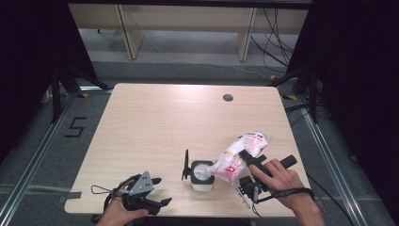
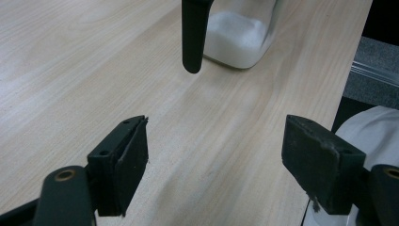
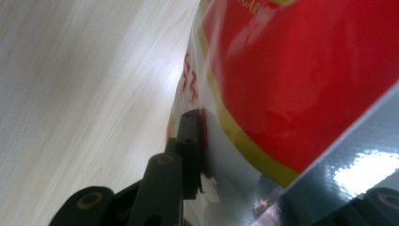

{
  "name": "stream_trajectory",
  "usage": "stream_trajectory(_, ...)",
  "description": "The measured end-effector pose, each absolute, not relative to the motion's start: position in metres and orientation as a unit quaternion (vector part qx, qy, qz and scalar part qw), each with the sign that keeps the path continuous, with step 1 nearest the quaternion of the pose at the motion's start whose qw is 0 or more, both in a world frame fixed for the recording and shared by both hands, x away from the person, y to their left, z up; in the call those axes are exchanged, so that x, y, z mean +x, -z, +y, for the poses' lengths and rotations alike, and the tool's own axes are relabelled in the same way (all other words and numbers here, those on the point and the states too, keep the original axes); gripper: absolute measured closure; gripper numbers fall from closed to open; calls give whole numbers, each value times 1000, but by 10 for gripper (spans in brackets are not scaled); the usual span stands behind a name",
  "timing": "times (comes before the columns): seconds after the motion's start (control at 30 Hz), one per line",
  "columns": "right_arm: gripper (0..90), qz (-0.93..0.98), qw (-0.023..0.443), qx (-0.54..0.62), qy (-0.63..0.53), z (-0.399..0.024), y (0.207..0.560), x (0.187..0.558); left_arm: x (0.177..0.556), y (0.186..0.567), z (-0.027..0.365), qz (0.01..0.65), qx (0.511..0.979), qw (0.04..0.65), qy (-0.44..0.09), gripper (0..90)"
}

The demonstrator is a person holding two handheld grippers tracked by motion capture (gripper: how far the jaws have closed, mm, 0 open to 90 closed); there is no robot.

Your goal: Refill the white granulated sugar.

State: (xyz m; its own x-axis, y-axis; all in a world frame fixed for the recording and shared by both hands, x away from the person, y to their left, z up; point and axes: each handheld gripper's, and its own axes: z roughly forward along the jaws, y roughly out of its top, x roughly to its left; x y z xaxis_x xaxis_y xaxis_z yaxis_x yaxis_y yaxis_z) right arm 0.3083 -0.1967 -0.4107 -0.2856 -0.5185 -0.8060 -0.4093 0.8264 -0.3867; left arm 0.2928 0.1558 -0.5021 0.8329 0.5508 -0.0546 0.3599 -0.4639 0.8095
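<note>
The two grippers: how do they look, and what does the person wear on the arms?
Both the left gripper and the right gripper are black with two flat, blocky jaws. The left carries a grey three-cornered plate. A thin black cable loops from the right. The forearms appear bare; no sleeve shows.

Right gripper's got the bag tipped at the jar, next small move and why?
Probably tilt the bag slightly steeper: the right gripper clamps it, its mouth sits at the open jar, which holds white powder. The left gripper rests open nearby.
</note>
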Motion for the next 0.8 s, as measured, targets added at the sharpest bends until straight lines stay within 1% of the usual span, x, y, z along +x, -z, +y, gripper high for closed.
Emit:
stream_trajectory(0.07, 719, 806, 521, -278, 42, -197, 412, 307, 293, 501, 157, 264, 853, 437, -111, 230)
stream_trajectory(0.17, 720, 804, 518, -288, 42, -197, 411, 309, 294, 502, 157, 262, 853, 438, -111, 230)
stream_trajectory(0.2, 721, 812, 512, -277, 37, -198, 413, 309, 293, 501, 157, 265, 853, 437, -111, 230)
stream_trajectory(0.23, 721, 814, 517, -261, 40, -198, 414, 306, 293, 501, 157, 264, 853, 437, -111, 230)
stream_trajectory(0.3, 722, 811, 514, -278, 39, -197, 412, 308, 293, 501, 157, 265, 852, 438, -110, 230)
stream_trajectory(0.33, 723, 809, 519, -275, 36, -198, 413, 307, 293, 501, 157, 264, 853, 437, -110, 230)
stream_trajectory(0.5, 726, 815, 517, -259, 34, -199, 413, 307, 293, 501, 157, 264, 853, 436, -110, 230)
stream_trajectory(0.8, 731, 813, 515, -268, 33, -198, 409, 307, 294, 500, 157, 259, 855, 435, -111, 229)
